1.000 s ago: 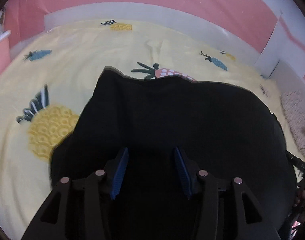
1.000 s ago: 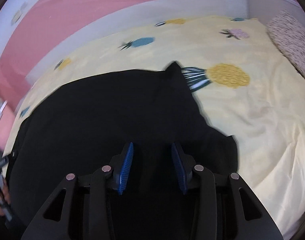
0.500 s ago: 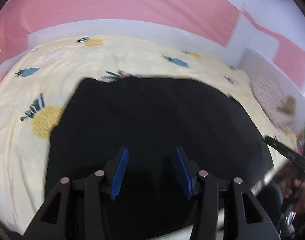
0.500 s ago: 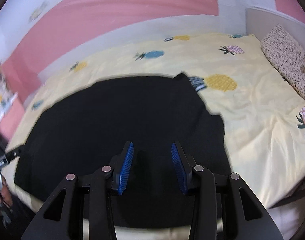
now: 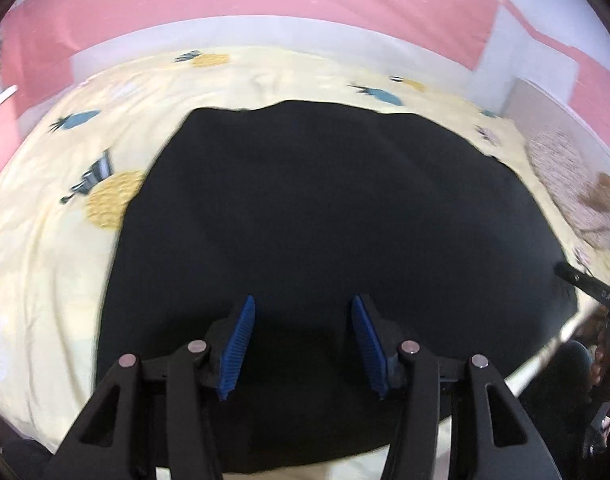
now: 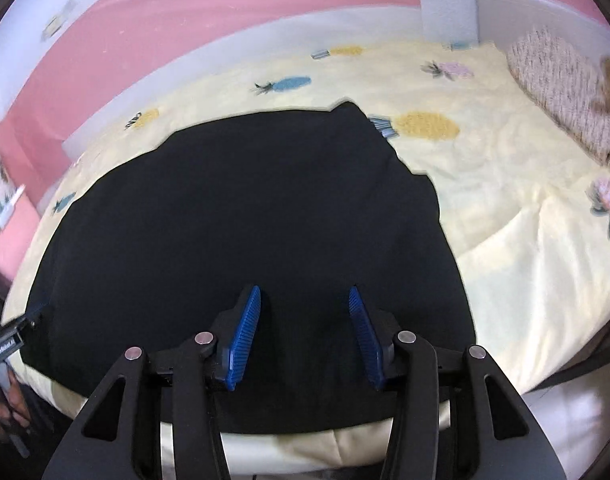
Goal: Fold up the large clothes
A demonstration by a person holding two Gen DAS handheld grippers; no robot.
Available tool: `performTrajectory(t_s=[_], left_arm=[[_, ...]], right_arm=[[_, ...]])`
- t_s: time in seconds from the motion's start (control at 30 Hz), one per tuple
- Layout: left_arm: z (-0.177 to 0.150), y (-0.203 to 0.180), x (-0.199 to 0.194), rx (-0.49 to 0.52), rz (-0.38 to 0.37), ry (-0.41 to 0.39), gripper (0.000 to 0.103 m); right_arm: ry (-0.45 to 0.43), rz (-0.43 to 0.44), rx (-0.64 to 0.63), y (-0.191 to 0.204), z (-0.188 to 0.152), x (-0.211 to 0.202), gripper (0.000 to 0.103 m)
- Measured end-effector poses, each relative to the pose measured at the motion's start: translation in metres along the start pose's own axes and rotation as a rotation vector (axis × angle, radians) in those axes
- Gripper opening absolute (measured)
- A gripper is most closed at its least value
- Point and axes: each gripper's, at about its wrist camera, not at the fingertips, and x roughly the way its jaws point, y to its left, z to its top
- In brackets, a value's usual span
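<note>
A large black garment (image 5: 325, 232) (image 6: 241, 224) lies spread flat on a yellow bed sheet (image 5: 45, 248) (image 6: 525, 240) printed with pineapples. My left gripper (image 5: 303, 312) hangs above the garment's near edge, blue pads apart, nothing between them, and its jaws are opening. My right gripper (image 6: 305, 300) hovers over the near right part of the garment, also with nothing between its pads, its jaws opening too. Each gripper shows at the side of the other's view: the right gripper (image 5: 589, 288) at the right edge, the left gripper (image 6: 5, 344) at the left edge, held by a hand.
A speckled pillow (image 6: 561, 80) (image 5: 565, 172) with a brown soft toy lies at the bed's right end. Pink and white walls (image 5: 265, 8) close off the far side. The bed's near edge (image 6: 345, 448) runs just below the garment.
Both grippers have drawn back from the garment, so more of the bed and its near edge shows. Both pairs of pads stand a little wider apart. The garment lies flat.
</note>
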Motion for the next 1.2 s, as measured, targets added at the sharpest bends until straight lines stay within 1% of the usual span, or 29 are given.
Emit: performTrajectory(t_s=[0.03,0.1,0.2,0.33,0.4,0.43,0.47,0.53,0.57,0.63,0.73,0.8,0.83,0.93,1.0,1.07,1.1,1.17,1.2], left_arm=[[-0.001,0.005,0.001,-0.009,0.017,-0.004,0.053],[0.003,0.013,0.001,-0.032,0.033,-0.006,0.053],[0.007,0.021,-0.002,-0.053,0.046,-0.009,0.053],[0.025,0.021,0.007,-0.047,0.066,-0.019,0.053],[0.036,0.022,0.015,-0.048,0.077,-0.03,0.053],[0.041,0.023,0.02,-0.053,0.079,-0.036,0.053],[0.044,0.026,0.026,-0.057,0.095,-0.04,0.053],[0.047,0.031,0.035,-0.068,0.103,-0.044,0.053],[0.047,0.032,0.038,-0.072,0.098,-0.05,0.053],[0.046,0.033,0.042,-0.065,0.093,-0.053,0.053],[0.045,0.034,0.044,-0.059,0.092,-0.054,0.053],[0.046,0.034,0.04,-0.063,0.1,-0.045,0.053],[0.047,0.033,0.036,-0.065,0.104,-0.039,0.053],[0.044,0.032,0.016,-0.084,0.097,-0.034,0.053],[0.04,0.032,0.001,-0.094,0.099,-0.042,0.053],[0.034,0.031,-0.012,-0.096,0.111,-0.04,0.053],[0.031,0.03,-0.018,-0.098,0.111,-0.041,0.053],[0.025,0.029,-0.029,-0.093,0.108,-0.043,0.053],[0.023,0.028,-0.033,-0.085,0.111,-0.045,0.053]], right_arm=[[0.003,0.016,0.038,-0.01,0.001,0.009,0.047],[-0.014,0.028,0.089,-0.021,0.006,0.011,0.047],[-0.034,0.002,0.072,-0.019,0.021,0.009,0.047],[-0.054,0.036,0.075,-0.013,0.055,0.018,0.047],[-0.055,0.046,0.083,-0.013,0.076,0.034,0.047],[-0.056,0.04,0.085,-0.015,0.081,0.041,0.047],[-0.053,0.017,0.084,-0.018,0.089,0.051,0.047],[-0.035,-0.013,0.086,-0.027,0.095,0.07,0.047],[-0.018,-0.029,0.088,-0.033,0.095,0.079,0.047],[-0.011,-0.038,0.098,-0.039,0.089,0.083,0.047],[-0.008,-0.051,0.086,-0.039,0.086,0.076,0.047],[-0.008,-0.081,0.077,-0.035,0.085,0.064,0.047],[-0.013,-0.082,0.078,-0.032,0.082,0.054,0.047],[-0.031,-0.043,0.066,-0.027,0.073,0.028,0.047],[-0.039,-0.026,0.041,-0.02,0.061,0.009,0.048],[-0.026,-0.023,0.01,-0.016,0.051,0.0,0.048],[-0.02,-0.023,-0.007,-0.013,0.045,-0.004,0.049],[-0.009,-0.018,-0.035,-0.008,0.033,-0.013,0.055],[-0.004,-0.016,-0.044,-0.005,0.027,-0.018,0.055]])
